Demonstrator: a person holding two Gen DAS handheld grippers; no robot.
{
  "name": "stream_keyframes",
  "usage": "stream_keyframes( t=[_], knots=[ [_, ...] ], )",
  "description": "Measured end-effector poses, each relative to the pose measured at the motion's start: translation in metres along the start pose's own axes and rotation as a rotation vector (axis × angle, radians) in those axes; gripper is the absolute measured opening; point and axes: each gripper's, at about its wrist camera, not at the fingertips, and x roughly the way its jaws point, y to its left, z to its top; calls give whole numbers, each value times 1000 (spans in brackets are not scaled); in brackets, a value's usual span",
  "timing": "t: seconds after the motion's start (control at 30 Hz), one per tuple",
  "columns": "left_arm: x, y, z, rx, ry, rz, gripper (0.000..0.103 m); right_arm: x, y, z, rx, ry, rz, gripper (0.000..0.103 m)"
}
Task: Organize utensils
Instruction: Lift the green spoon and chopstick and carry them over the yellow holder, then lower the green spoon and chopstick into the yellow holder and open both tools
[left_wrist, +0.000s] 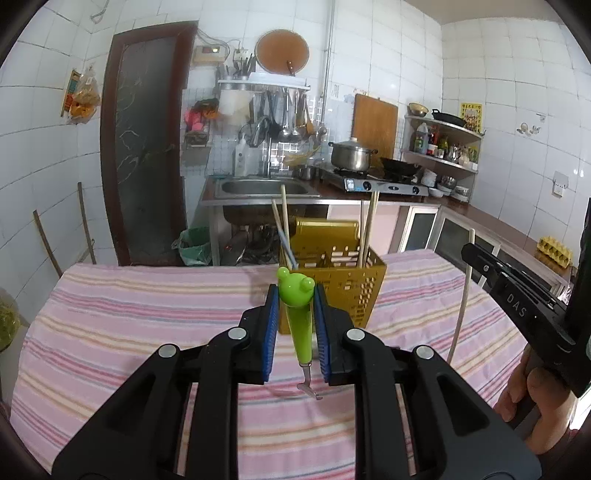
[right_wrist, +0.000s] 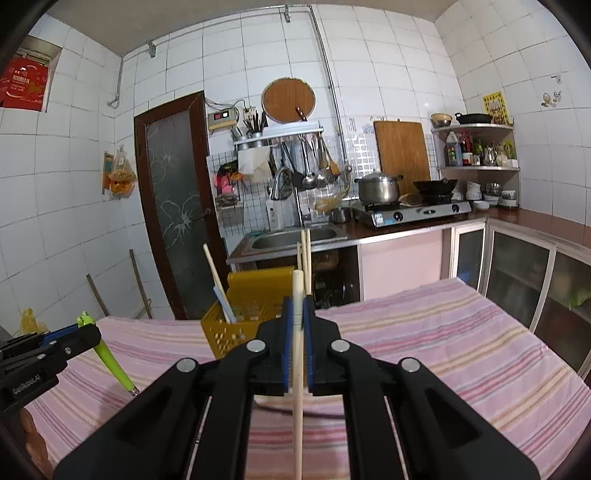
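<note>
My left gripper (left_wrist: 295, 295) is shut on a small green fork with a frog-head handle (left_wrist: 300, 321), head up, tines hanging above the cloth. It also shows in the right wrist view (right_wrist: 110, 356). My right gripper (right_wrist: 295, 306) is shut on a pale chopstick (right_wrist: 297, 354), held upright; in the left wrist view the chopstick (left_wrist: 461, 299) stands at the right. A yellow perforated utensil basket (left_wrist: 345, 284) stands on the table just beyond both grippers, with several chopsticks (left_wrist: 371, 225) and a blue-white utensil in it. The basket also shows in the right wrist view (right_wrist: 225, 328).
The table carries a pink striped cloth (left_wrist: 129, 314). Beyond its far edge are a steel sink (left_wrist: 264, 188), a gas stove with a pot (left_wrist: 351, 155) and a wok, shelves of bottles at the right, and a dark door (left_wrist: 147, 147) at the left.
</note>
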Motion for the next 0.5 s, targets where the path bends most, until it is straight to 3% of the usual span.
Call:
stream_keyframes(
  t=[0.5],
  knots=[
    [43,-8,122,8,-161,-15,18,65,16,111,-14,-175,8,6]
  ],
)
